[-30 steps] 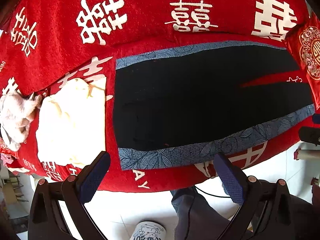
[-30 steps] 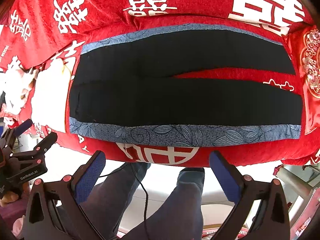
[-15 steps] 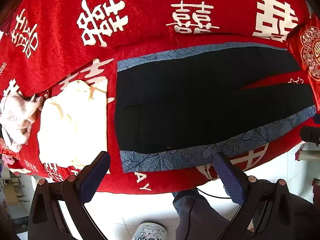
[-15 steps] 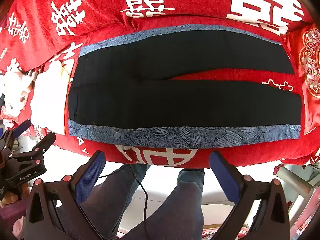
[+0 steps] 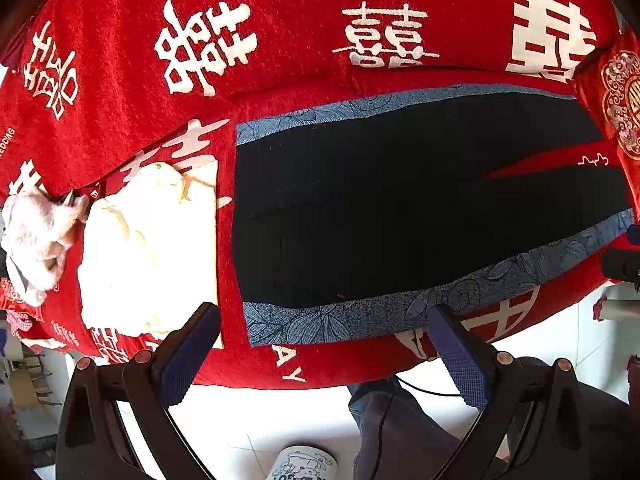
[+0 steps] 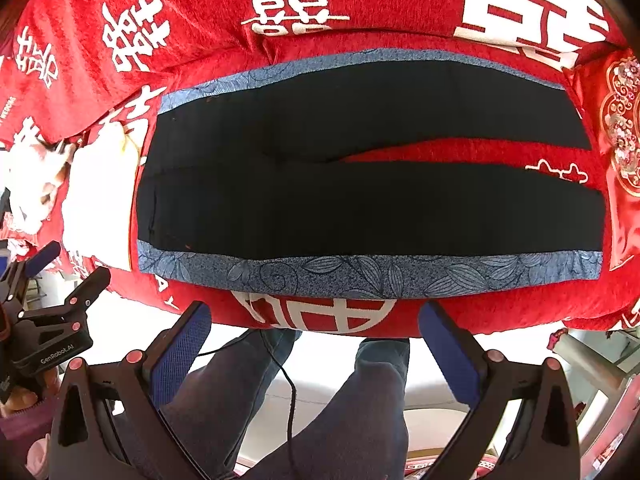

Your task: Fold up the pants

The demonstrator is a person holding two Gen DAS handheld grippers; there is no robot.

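Black pants (image 6: 360,200) with blue patterned side stripes lie flat on a red cloth-covered surface, waist at the left, the two legs spread apart toward the right. They also show in the left wrist view (image 5: 400,220). My left gripper (image 5: 324,340) is open and empty, just off the near edge by the waist end. My right gripper (image 6: 316,332) is open and empty, just off the near edge by the middle of the near leg. The left gripper also shows at the left of the right wrist view (image 6: 60,268).
A folded cream garment (image 5: 152,248) and a crumpled whitish cloth (image 5: 36,240) lie left of the pants. A red embroidered cushion (image 6: 624,136) sits at the right end. The person's legs (image 6: 320,400) and a white floor are below the surface's edge.
Both grippers have moved slightly closer to the near edge of the surface. Both stay open. The pants have not moved.
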